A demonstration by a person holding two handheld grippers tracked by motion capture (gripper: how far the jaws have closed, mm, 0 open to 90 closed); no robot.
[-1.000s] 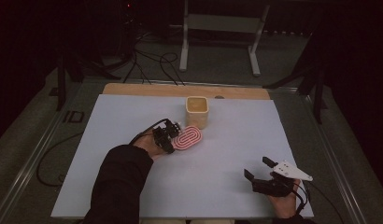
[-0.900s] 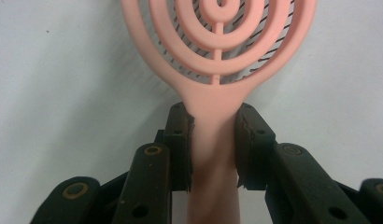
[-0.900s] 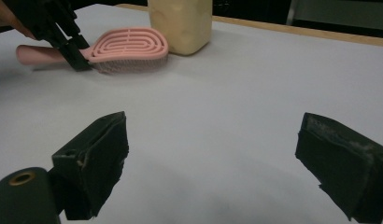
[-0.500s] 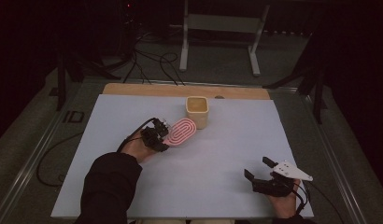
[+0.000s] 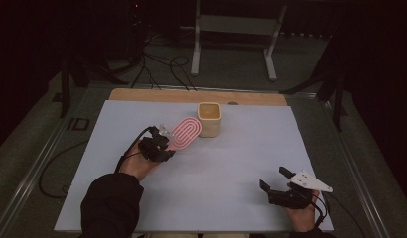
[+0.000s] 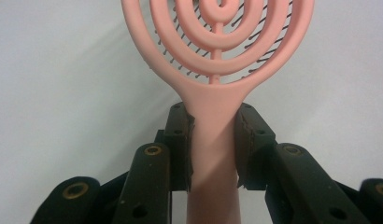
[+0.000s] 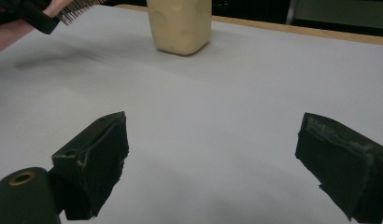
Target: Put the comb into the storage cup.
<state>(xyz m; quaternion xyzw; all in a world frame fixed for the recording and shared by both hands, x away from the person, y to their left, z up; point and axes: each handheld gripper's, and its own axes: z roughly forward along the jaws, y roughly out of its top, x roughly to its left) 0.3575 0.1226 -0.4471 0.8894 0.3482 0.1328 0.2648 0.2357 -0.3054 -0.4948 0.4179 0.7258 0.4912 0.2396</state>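
A pink hairbrush (image 5: 184, 131) with a looped open head is held above the white table, its head reaching toward a cream square cup (image 5: 209, 119). My left gripper (image 5: 162, 144) is shut on the hairbrush handle (image 6: 213, 140), and both pads (image 6: 180, 140) press its sides in the left gripper view. Bristles show behind the pink rings (image 6: 217, 42). My right gripper (image 5: 276, 181) rests near the table's front right with its jaws wide apart and nothing between them (image 7: 213, 158). The right gripper view shows the cup (image 7: 180, 23) far ahead and the brush bristles (image 7: 75, 9) at the upper left.
The white sheet (image 5: 241, 163) covers the table, with a wooden strip (image 5: 191, 95) along the far edge. Cables (image 5: 157, 64) and a metal stand (image 5: 231, 39) lie on the floor beyond. A cable (image 5: 47, 173) trails off the table's left side.
My left hand has lifted the hairbrush and carried it away from the person, toward the cup. The right gripper has stayed where it was.
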